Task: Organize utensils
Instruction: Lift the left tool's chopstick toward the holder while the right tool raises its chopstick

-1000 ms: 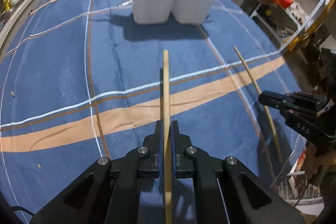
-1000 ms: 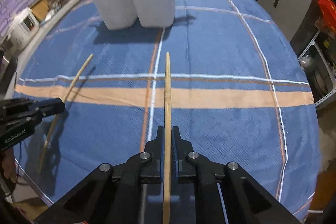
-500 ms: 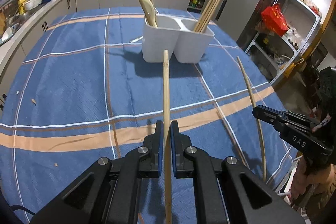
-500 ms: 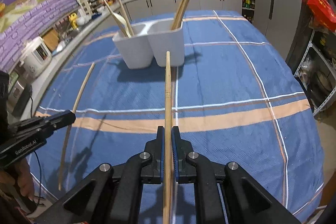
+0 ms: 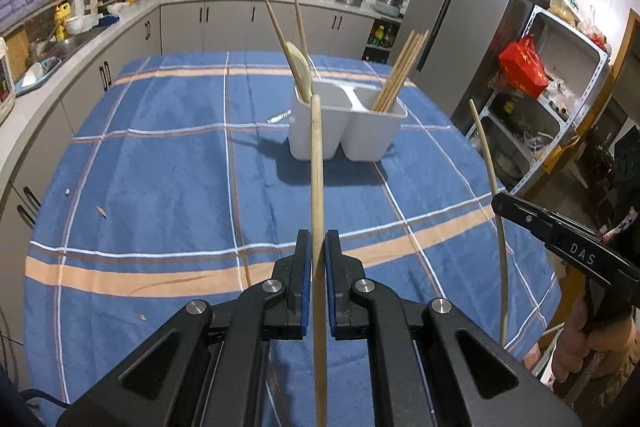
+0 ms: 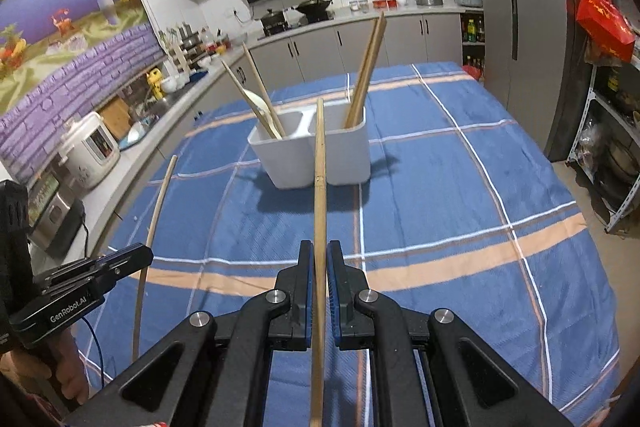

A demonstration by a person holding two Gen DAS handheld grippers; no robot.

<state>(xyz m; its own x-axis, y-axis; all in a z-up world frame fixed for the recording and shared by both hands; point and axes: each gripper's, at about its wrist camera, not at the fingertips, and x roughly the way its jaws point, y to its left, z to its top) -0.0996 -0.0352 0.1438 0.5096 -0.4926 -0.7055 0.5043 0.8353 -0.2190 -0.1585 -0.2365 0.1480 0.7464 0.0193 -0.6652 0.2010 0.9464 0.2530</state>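
Fingers [image 5: 304,279] of both grippers, left [image 5: 316,267] and right [image 6: 319,275], were clamped on one chopstick [image 5: 317,163] each, its long axis running forward toward the white holder [image 5: 346,129] on the desk [image 5: 160,167] ahead, neither hand clearly nearer.

Both views look forward and downward along gripper fingers from above the table's [image 5: 152,155] near edge, toward the far kitchen counter. The left wrist view sits left, the right wrist view right; each sees the other gripper at its side. Shared: tablecloth, white holder [image 5: 346,131] [image 6: 308,157], far cabinets.
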